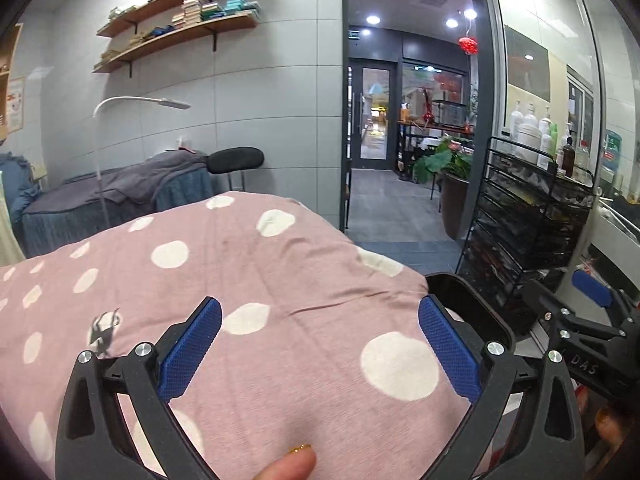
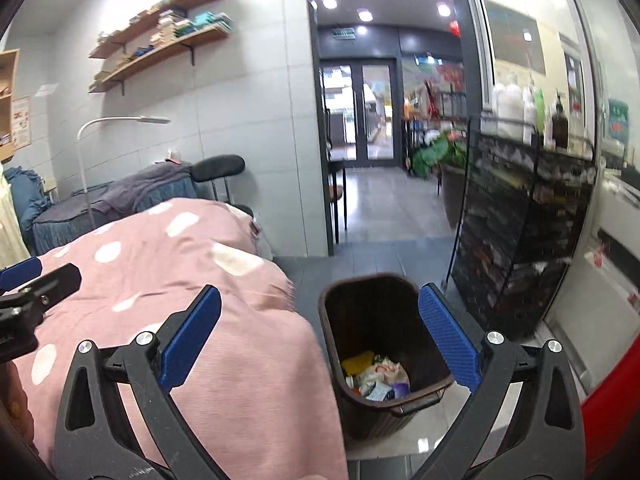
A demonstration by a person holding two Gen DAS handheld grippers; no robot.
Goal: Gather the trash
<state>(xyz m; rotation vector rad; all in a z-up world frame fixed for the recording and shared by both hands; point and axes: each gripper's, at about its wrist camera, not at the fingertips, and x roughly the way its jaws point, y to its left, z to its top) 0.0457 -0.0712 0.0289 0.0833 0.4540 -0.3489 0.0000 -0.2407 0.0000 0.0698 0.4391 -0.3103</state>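
A dark brown trash bin [image 2: 384,312] stands on the floor beside the bed, with several crumpled wrappers and scraps [image 2: 376,376] at its bottom. My right gripper [image 2: 320,344] hangs above the bin's near left rim, jaws wide open and empty. My left gripper [image 1: 320,344] hovers over the pink polka-dot blanket [image 1: 240,280], open too, nothing between its blue pads. The bin's rim [image 1: 472,300] peeks out behind the left gripper's right finger. The right gripper [image 1: 584,320] shows at the right edge of the left wrist view. A small dark scrap [image 1: 102,330] lies on the blanket at the left.
A black wire cart [image 2: 520,240] with bottles on top stands right of the bin. A doorway [image 2: 380,120] opens onto a tiled hall with a potted plant [image 1: 448,164]. Another bed with grey covers [image 1: 120,192], a floor lamp [image 1: 140,102] and wall shelves [image 1: 176,28] lie at the back left.
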